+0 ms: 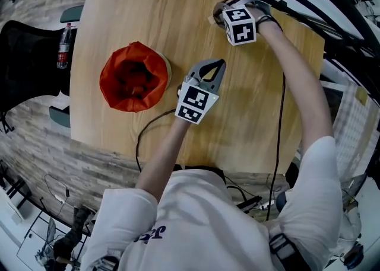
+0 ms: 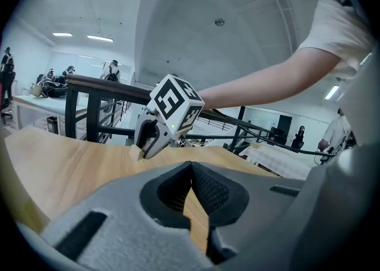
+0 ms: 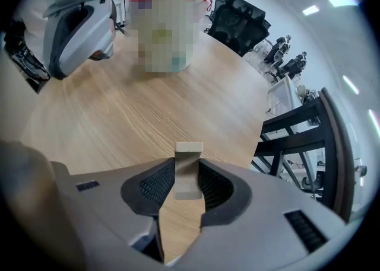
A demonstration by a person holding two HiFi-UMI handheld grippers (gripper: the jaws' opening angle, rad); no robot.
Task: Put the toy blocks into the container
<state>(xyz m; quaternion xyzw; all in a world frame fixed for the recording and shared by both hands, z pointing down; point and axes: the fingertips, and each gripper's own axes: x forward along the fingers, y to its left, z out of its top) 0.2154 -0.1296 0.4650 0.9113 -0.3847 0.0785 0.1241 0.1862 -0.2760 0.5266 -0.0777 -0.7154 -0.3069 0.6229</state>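
the right gripper is out at the far edge of the counter, its jaws part-way apart and pressed on both sides of a pale wooden block that stands upright between the pads. from the left gripper view the block sits low at the counter top, and i cannot tell whether it is lifted clear or touching the wood. the left gripper hovers over the middle of the counter, just right of the container, with its jaws closed tip to tip and nothing in them. the container, lined in red, stands well apart from the held block, toward the person's left. its inside looks dark and reddish, with shapes low down that may be blocks, but how many are in there is too unclear to count. no other loose block shows anywhere on the counter, so this one looks like the last or the only one left. what seems to remain is to carry it across to the container, hold it over the red opening and release it.
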